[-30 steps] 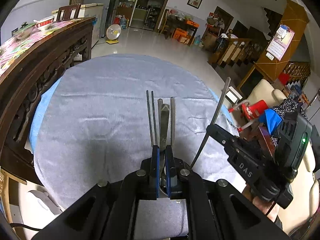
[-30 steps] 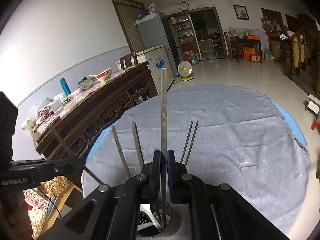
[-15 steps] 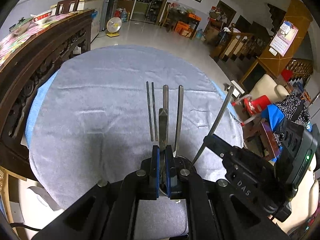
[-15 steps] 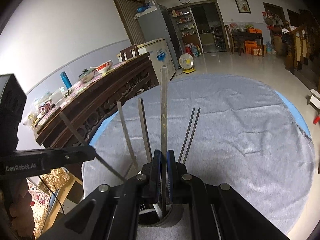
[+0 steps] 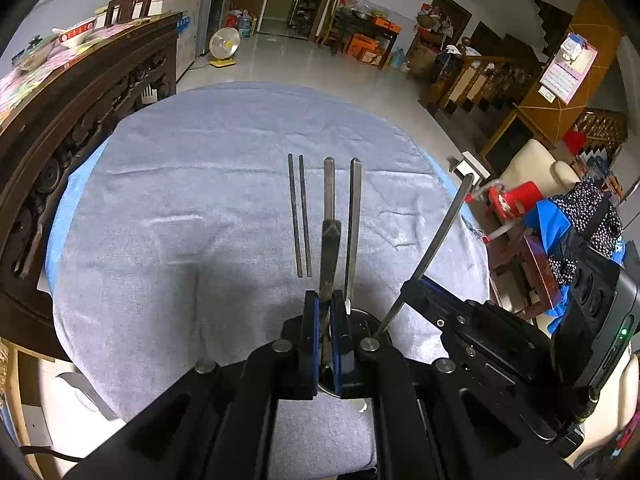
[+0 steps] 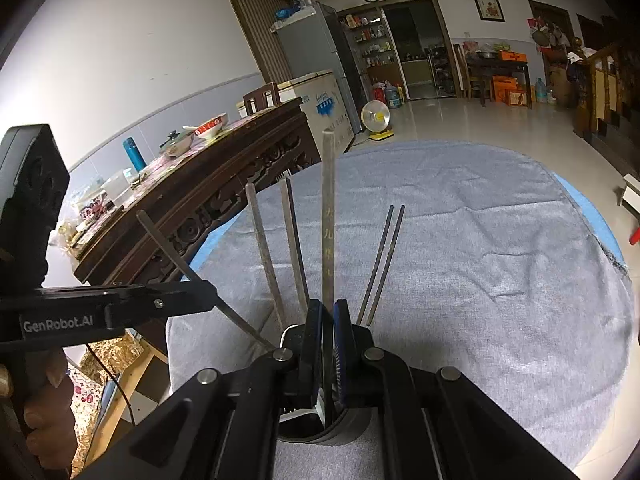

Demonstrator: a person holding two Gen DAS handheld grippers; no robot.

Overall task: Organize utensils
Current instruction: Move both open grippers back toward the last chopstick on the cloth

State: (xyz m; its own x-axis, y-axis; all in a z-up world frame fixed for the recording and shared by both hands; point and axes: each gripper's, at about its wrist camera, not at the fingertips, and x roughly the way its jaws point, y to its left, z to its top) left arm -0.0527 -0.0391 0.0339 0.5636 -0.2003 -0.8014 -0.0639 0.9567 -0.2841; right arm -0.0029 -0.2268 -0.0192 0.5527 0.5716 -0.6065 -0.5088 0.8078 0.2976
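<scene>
While both utensils are held over the holder (image 6: 348, 432), the coming move is judged to turn on how each shaft stands to its mouth. The holder sits on the cloth (image 5: 180, 200) right under both sets of fingertips, nearly hidden by them.

The left gripper (image 5: 327, 300) is closed on a dark handle (image 5: 330, 248). Its long axis runs along the fingers and away, and its lower end is lost between the pads, above the holder. The right gripper (image 6: 328, 308) is closed on a long handle (image 6: 328, 208), which is held upright, and its lower end is seen passing down between the pads into the holder. In the right view, the left utensil is seen slanting down to the holder's near rim. Neither hand is nearer than the other, since both are at the mouth.

Two more handles (image 5: 354, 216) are already stood in the holder, close to the dark handle. A pair of chopsticks (image 5: 300, 216) is seen just beyond the holder, pointing away. It appears to lie on the cloth, but whether its near ends reach the holder cannot be told.

A straight lowering and release is judged to be what is called for, and a clash with the standing handles is to be watched for.
</scene>
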